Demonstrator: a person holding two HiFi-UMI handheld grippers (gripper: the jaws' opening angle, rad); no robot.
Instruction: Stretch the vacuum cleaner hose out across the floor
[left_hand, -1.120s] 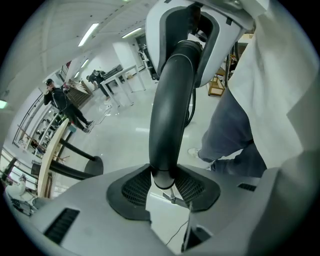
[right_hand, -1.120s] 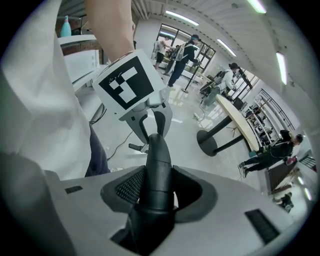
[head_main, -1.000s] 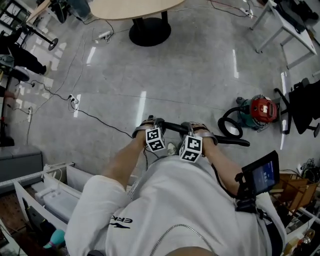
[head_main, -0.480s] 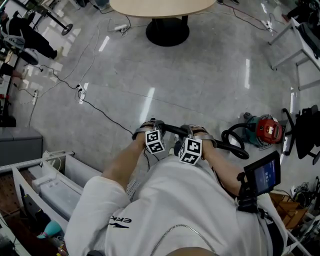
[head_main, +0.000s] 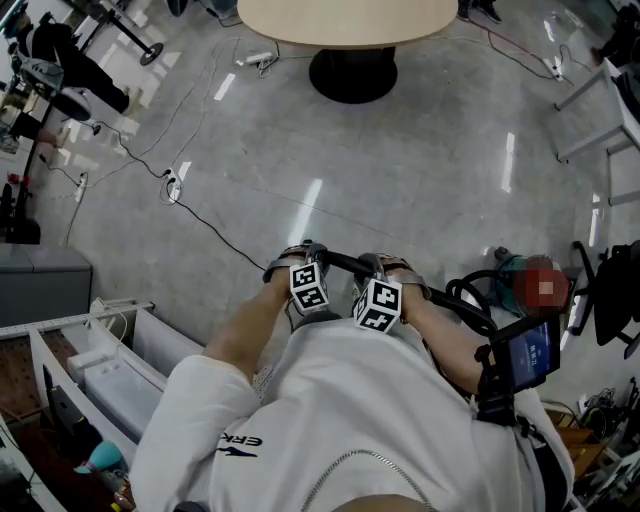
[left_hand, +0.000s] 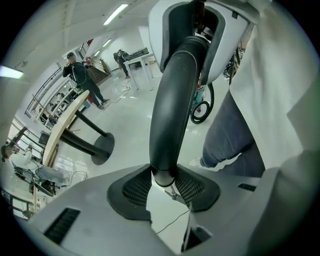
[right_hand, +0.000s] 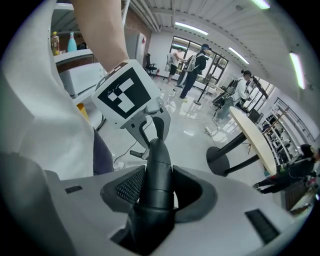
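Our left gripper (head_main: 303, 262) and right gripper (head_main: 388, 268) both pinch the hose (head_main: 343, 262) — it trails right toward the vacuum (head_main: 508, 266), nearer our right gripper.

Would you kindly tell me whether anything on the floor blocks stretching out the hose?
Left tongs and right tongs grip the hose. A thin black cable crosses the floor ahead-left; the table base stands farther ahead.

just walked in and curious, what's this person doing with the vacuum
A person holds the black hose in both tools: the left tongs and right tongs are each clamped on it, side by side. The rest curls back to the vacuum on the floor at their right, not yet stretched out.
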